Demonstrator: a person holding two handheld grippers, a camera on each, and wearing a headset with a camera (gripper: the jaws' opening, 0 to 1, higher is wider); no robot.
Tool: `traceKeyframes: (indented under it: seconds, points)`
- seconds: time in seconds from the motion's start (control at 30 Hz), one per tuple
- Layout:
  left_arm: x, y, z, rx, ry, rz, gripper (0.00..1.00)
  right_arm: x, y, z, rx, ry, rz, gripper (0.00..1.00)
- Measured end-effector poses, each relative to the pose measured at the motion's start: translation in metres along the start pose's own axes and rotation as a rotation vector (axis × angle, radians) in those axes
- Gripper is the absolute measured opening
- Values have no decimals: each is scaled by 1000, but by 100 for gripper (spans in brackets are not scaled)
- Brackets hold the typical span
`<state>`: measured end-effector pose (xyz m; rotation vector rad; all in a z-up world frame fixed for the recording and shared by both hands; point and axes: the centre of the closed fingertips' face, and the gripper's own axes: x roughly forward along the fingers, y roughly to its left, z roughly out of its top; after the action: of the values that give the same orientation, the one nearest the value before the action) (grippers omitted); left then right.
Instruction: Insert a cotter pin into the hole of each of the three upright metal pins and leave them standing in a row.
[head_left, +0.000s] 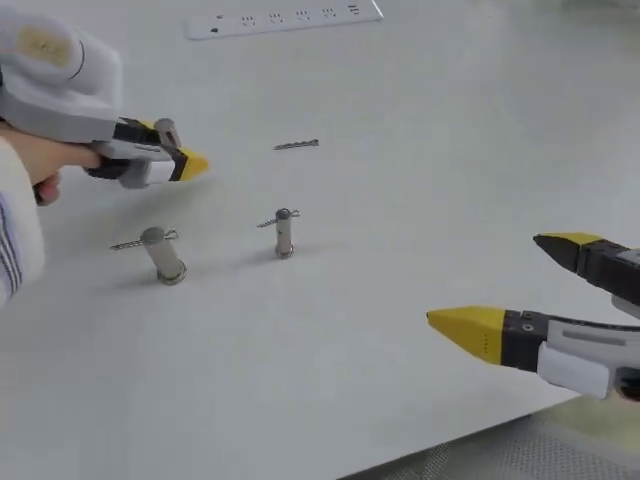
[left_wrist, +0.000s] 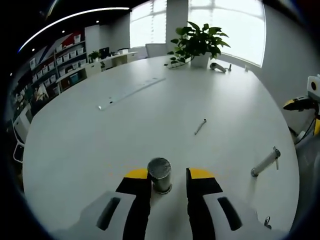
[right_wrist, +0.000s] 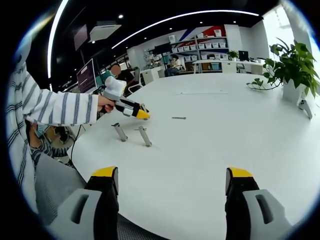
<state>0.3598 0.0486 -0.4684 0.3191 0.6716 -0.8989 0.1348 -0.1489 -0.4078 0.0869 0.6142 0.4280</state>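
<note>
Two metal pins stand upright on the white table, one (head_left: 165, 255) on the left and one (head_left: 284, 232) to its right, each with a cotter pin through its top. A loose cotter pin (head_left: 296, 145) lies flat farther back. My left gripper (head_left: 175, 148) hovers above and behind the left pin, shut on a third metal pin (left_wrist: 160, 175) whose round end faces the camera. That view also has the loose cotter pin (left_wrist: 200, 126) ahead. My right gripper (head_left: 485, 280) is open and holds nothing, near the front right of the table. Its view (right_wrist: 172, 175) takes in both standing pins (right_wrist: 145, 136).
A white power strip (head_left: 285, 18) lies along the far side of the table. The table's front edge (head_left: 470, 440) runs just below my right gripper. A potted plant (left_wrist: 197, 42) stands at the far end. A person's striped sleeve (right_wrist: 60, 107) reaches in behind the left gripper.
</note>
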Motion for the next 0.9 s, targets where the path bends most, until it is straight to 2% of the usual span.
traceKeyframes:
  seconds: [0.17,0.2,0.27,0.33,0.5,0.63,0.73,0.8,0.83,0.9]
  points:
    - [-2,6,0,-19,4,21,10,1,0,1,4,1,2,86]
    - [-4,5,-1,-22,6,3,10,1,0,1,3,0,3,86]
    - [-5,6,-1,-32,3,7,10,1,0,2,1,-3,4,86]
    - [-7,4,-2,-6,9,6,10,1,1,3,1,-5,4,86]
    - [-10,4,-2,10,19,21,10,1,1,4,1,-11,6,86]
    - [-13,3,-1,-22,18,16,10,0,2,6,0,-20,8,86]
    - [-23,-1,8,10,-2,12,10,-1,2,7,-1,-26,11,86]
    - [-30,-4,14,11,-17,5,10,-1,3,8,-3,-30,12,86]
    - [-32,-1,20,6,-28,-2,10,-1,3,8,-3,-31,15,86]
    - [-40,-7,28,25,-51,-15,10,-1,4,8,-5,-34,19,86]
